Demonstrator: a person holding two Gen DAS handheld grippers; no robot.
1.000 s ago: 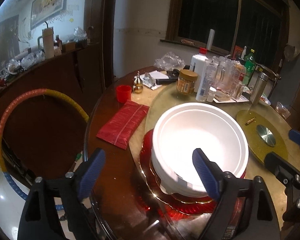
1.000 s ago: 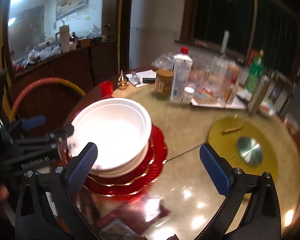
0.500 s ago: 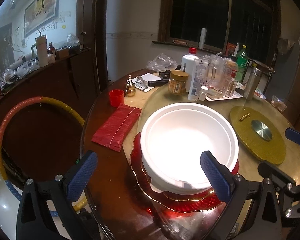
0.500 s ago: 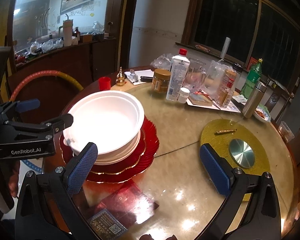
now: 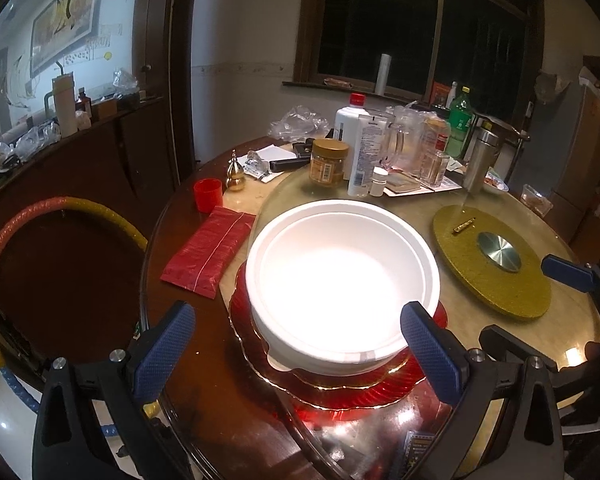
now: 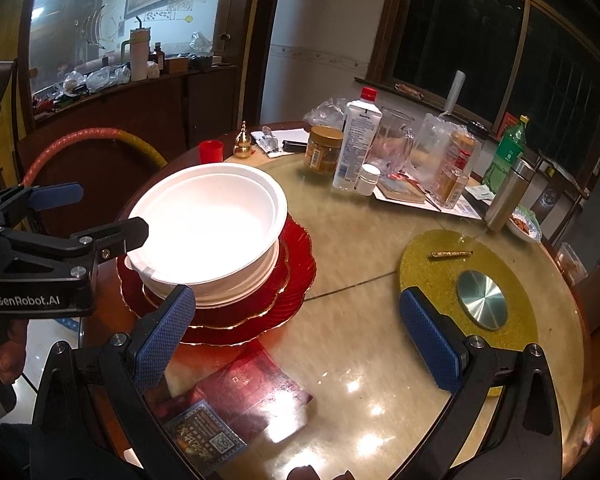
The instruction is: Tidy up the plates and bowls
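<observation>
Sitting nested, white bowls (image 5: 342, 284) glare atop scalloped red plates (image 6: 296, 256).

The left tool (image 6: 88, 216) carries white lettering "GenRobot.AI" on its black body; other labels are unreadable.

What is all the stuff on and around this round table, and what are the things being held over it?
white bowls: at least two, nested, on the plates
red plates: at least two, gold-edged, stacked under the bowls
red packet: one, left of the stack
red cup: one, behind the packet
gold gourd ornament: one, beside the cup
peanut butter jar: one, brown, far side
white bottle: one, red cap
green bottle: one, far right
steel flask: one
gold turntable disc: one
hoop: one, orange-yellow, beside the table
left tool: open, empty
right tool: open, empty
</observation>
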